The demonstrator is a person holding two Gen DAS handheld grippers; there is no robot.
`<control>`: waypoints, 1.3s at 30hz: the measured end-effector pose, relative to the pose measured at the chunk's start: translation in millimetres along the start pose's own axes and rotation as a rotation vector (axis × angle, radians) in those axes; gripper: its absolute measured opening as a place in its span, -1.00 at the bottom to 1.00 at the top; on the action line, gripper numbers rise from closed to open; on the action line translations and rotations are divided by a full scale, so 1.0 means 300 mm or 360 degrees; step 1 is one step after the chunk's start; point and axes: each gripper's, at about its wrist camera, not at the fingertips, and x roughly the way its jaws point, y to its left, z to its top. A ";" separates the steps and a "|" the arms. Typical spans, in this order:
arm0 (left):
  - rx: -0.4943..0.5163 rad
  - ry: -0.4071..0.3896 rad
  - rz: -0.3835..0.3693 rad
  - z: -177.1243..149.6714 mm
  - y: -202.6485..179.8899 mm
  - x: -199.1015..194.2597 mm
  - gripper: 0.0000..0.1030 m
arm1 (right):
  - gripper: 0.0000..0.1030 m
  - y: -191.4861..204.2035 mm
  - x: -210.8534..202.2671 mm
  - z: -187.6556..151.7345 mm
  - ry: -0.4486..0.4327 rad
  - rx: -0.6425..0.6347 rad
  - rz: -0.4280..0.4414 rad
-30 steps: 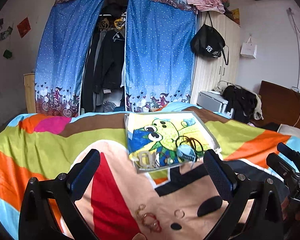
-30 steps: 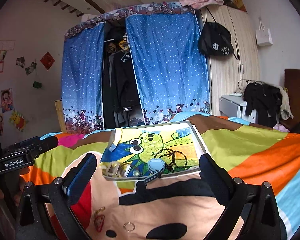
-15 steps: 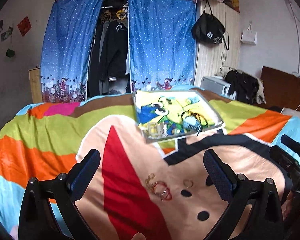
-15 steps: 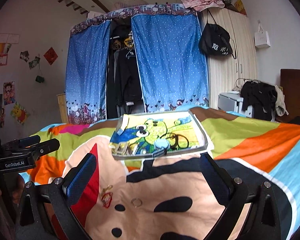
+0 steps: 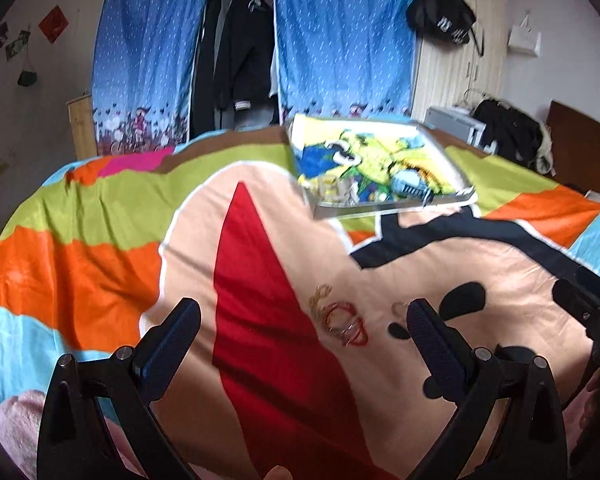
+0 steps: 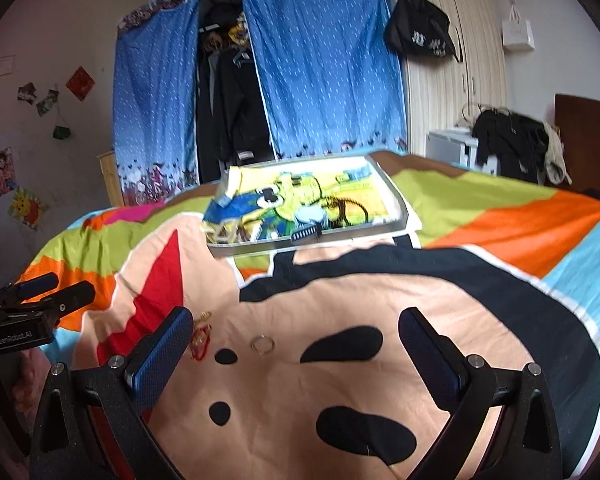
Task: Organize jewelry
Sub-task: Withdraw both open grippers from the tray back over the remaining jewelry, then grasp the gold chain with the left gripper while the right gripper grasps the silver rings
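A flat tray (image 5: 392,208) with a cartoon lining lies far on the bed; it also shows in the right wrist view (image 6: 312,242). It holds a blue hair clip (image 5: 410,184), dark beads (image 6: 346,210) and small gold pieces. Loose on the quilt lie a red string bracelet (image 5: 348,326), a gold piece (image 5: 320,292) and a thin metal ring (image 6: 263,345). My left gripper (image 5: 304,340) is open and empty, above the red bracelet. My right gripper (image 6: 296,350) is open and empty, with the ring between its fingers in view.
A colourful cartoon quilt (image 5: 100,220) covers the bed. Blue curtains (image 5: 340,32) and hanging clothes stand behind it. A wooden wardrobe (image 6: 456,92) with a black bag is at the right. The other gripper shows at the frame edge (image 6: 28,320).
Both grippers have tilted down and moved closer over the quilt. The loose jewelry now sits higher in view, between the fingers. Both stay open.
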 end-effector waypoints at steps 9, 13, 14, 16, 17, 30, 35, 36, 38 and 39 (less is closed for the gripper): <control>-0.0008 0.0273 0.0022 -0.027 0.012 0.099 0.96 | 1.00 -0.005 0.076 -0.030 0.0193 0.0009 -0.0023; 0.0012 0.0386 -0.0015 -0.031 0.003 0.148 0.96 | 1.00 -0.020 0.122 -0.043 0.0309 0.0041 -0.0001; 0.0016 0.0420 -0.0026 -0.032 0.001 0.162 0.96 | 1.00 -0.024 0.133 -0.045 0.0332 0.0050 0.0006; 0.0018 0.0481 -0.0046 -0.033 -0.001 0.190 0.96 | 1.00 -0.035 0.160 -0.053 0.0393 0.0073 0.0026; 0.0014 0.0514 -0.0063 -0.033 0.002 0.207 0.96 | 1.00 -0.038 0.171 -0.054 0.0416 0.0083 0.0036; -0.0040 0.0771 -0.0172 0.020 0.039 0.377 0.94 | 1.00 -0.108 0.345 -0.058 0.0643 0.0116 0.0126; -0.0020 0.0798 -0.0170 0.049 0.069 0.436 0.93 | 0.89 -0.127 0.423 -0.058 0.0693 0.0116 0.0163; -0.0022 0.0799 -0.0166 0.057 0.076 0.450 0.89 | 0.85 -0.127 0.434 -0.058 0.0698 0.0118 0.0173; -0.0030 0.0804 -0.0164 0.068 0.090 0.477 0.84 | 0.79 -0.126 0.463 -0.060 0.0713 0.0121 0.0191; -0.0034 0.0800 -0.0165 0.072 0.096 0.489 0.79 | 0.77 -0.126 0.475 -0.063 0.0721 0.0124 0.0202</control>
